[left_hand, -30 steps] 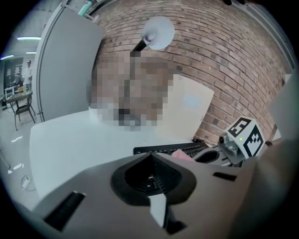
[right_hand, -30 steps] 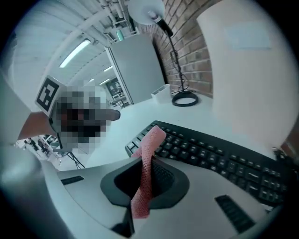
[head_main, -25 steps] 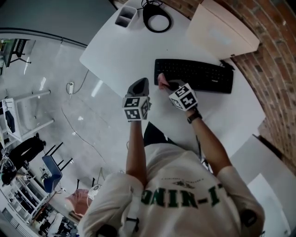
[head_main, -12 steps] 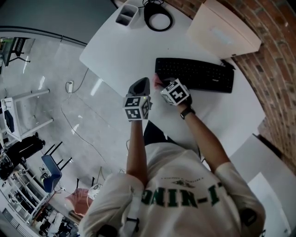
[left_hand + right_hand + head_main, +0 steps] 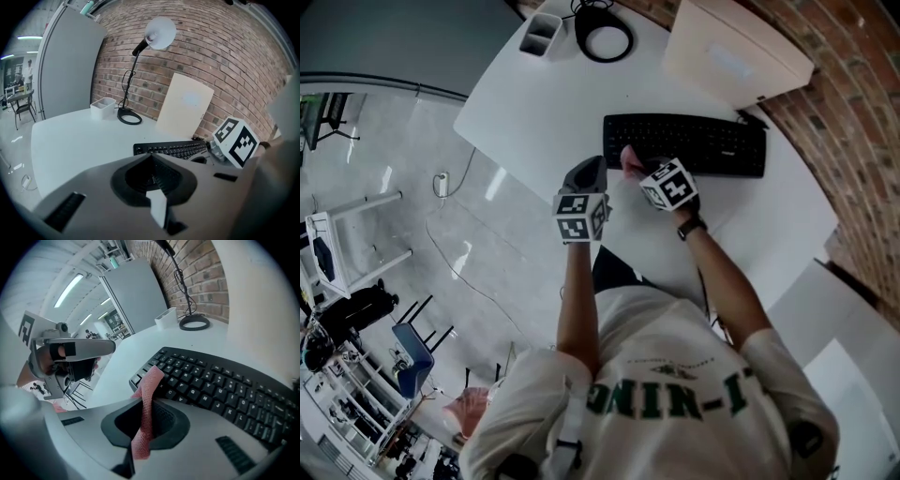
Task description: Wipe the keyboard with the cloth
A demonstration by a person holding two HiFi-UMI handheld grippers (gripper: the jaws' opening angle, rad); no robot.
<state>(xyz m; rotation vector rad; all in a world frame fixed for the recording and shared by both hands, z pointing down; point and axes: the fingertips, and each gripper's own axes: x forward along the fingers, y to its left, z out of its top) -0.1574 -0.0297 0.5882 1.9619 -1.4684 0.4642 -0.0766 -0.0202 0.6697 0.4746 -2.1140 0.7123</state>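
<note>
My right gripper [image 5: 144,425] is clamped on the pink cloth [image 5: 149,390], and the cloth's free end rests on the keys at the left end of the black keyboard [image 5: 220,380]. My left gripper [image 5: 154,187] is pressed closed with nothing in it, held near the edge of the white table [image 5: 534,112] beside the right one. Far back, a small white box [image 5: 541,33] sits by the lamp's base [image 5: 603,39] — its contents I can't make out

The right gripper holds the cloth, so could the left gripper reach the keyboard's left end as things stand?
Probably yes: the left gripper, shut and empty, hangs close to the left end of the keyboard, bare table between. The right gripper and its cloth crowd that spot.
</note>
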